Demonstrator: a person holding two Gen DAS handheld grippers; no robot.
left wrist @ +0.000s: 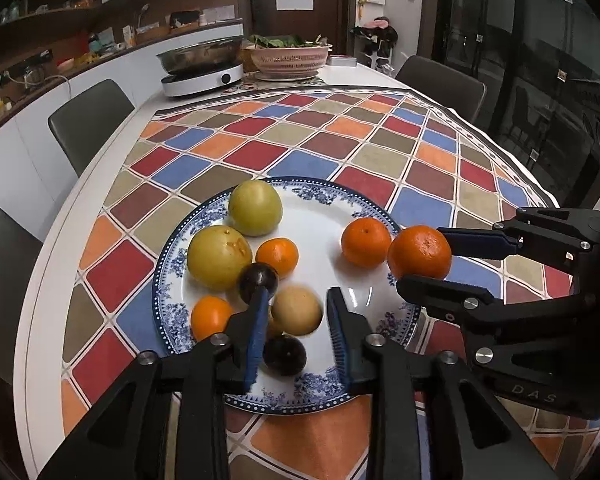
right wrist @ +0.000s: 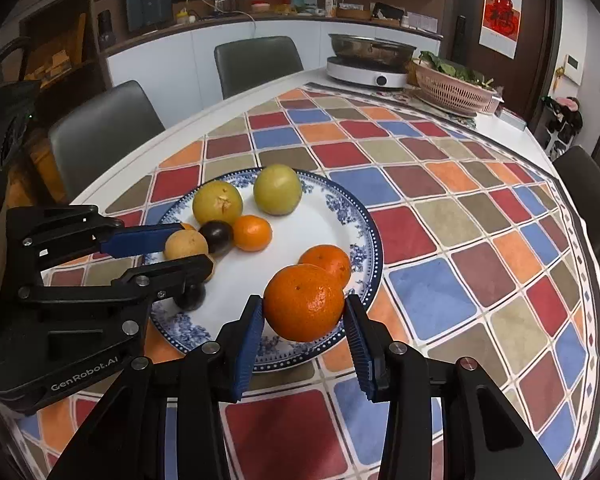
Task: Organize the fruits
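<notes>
Right gripper (right wrist: pixel 304 332) clamped on a large orange (right wrist: pixel 304 302), both blue pads pressed to its sides, poised just over the near rim of the blue-patterned plate (right wrist: pixel 374 240), beside a smaller orange (right wrist: pixel 327 262) already lying there. Left gripper (left wrist: pixel 296 336) standing apart over the plate's other side, gripping nothing, a tan fruit (left wrist: pixel 296 310) and a dark plum (left wrist: pixel 285 354) loose between its fingers (no pad appears to press either). Likely next: release of the orange straight down onto bare white plate just ahead of the right gripper, clearly the nearer one.
</notes>
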